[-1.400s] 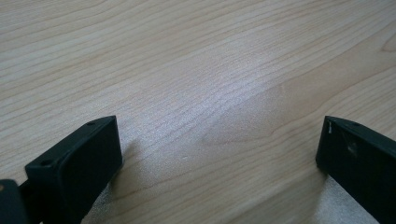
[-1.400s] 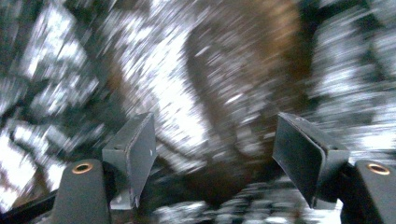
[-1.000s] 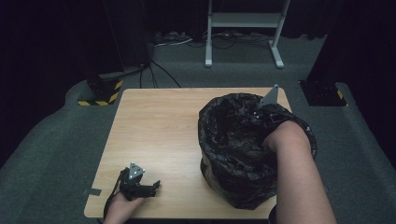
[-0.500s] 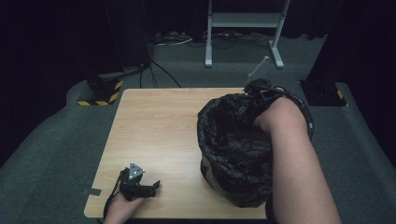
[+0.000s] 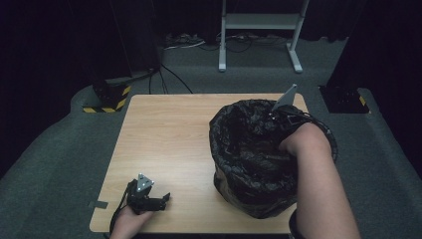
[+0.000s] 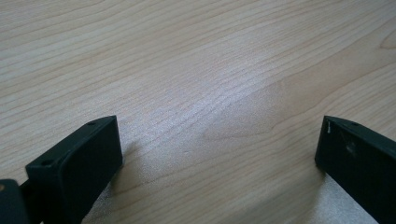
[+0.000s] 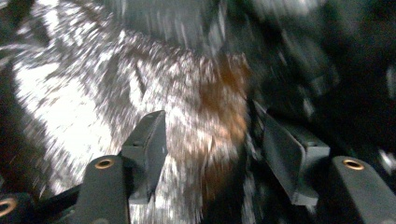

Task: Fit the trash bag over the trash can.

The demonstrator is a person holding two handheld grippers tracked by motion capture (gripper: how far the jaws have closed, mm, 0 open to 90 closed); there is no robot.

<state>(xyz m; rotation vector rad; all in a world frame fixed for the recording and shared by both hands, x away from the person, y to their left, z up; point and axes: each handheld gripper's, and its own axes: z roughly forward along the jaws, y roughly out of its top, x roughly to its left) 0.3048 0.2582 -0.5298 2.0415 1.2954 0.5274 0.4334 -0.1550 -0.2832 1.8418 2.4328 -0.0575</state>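
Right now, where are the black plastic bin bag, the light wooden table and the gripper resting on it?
black plastic bin bag (image 5: 249, 184), high view, its crinkled front side.
light wooden table (image 5: 169, 134), high view, bare top.
left gripper (image 5: 158, 201), high view, between its fingertips.

Glossy plastic bin bag (image 5: 249, 149), matt wooden table (image 5: 164, 134)

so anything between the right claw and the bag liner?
Nothing visible. The right claw is already down inside the black bag, jaws apart, with blurred liner right in front of them. Whether the pads touch it can't be told. Its jaws have just been opening.
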